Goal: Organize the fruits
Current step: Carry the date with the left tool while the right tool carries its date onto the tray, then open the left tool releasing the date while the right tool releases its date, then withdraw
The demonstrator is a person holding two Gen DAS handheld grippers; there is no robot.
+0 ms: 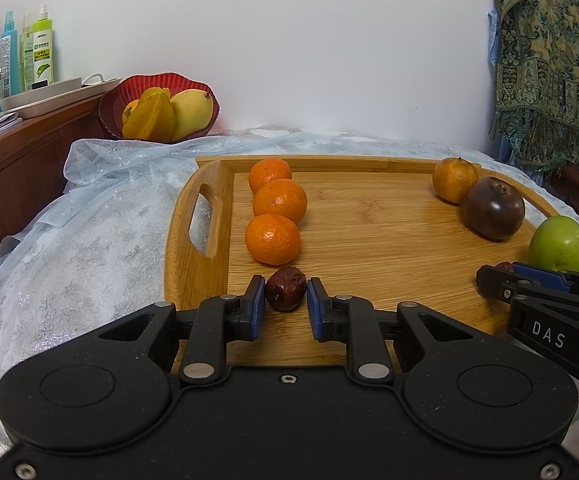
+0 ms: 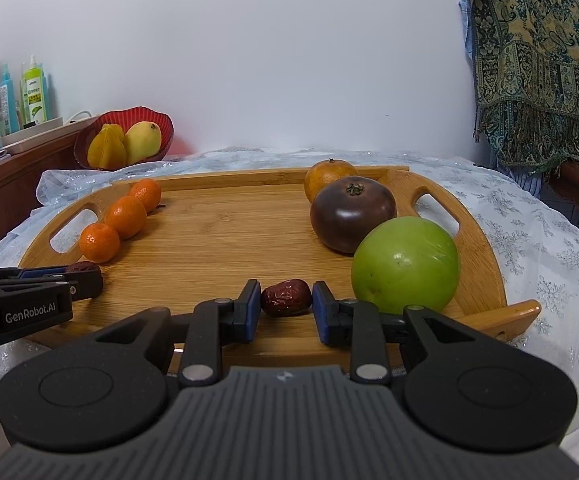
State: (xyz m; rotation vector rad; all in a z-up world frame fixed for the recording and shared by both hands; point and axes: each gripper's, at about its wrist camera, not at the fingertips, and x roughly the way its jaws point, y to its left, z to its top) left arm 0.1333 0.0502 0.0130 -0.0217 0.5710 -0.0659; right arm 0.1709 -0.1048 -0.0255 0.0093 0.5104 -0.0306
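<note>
Right-hand red date (image 1: 504,267) mostly hidden behind fingers (image 1: 537,276); bottle labels (image 1: 38,58) unreadable.

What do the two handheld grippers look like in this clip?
Both are matte black with silver pivot pins and blue pads. The left gripper reads GenRobot.AI along its side; the right gripper reads DAS and has a grey ribbed top. No cables show.

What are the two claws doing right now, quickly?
Left gripper: closed around a red date on the tray.
Right gripper: closed around another date, beside the green fruit.
</note>
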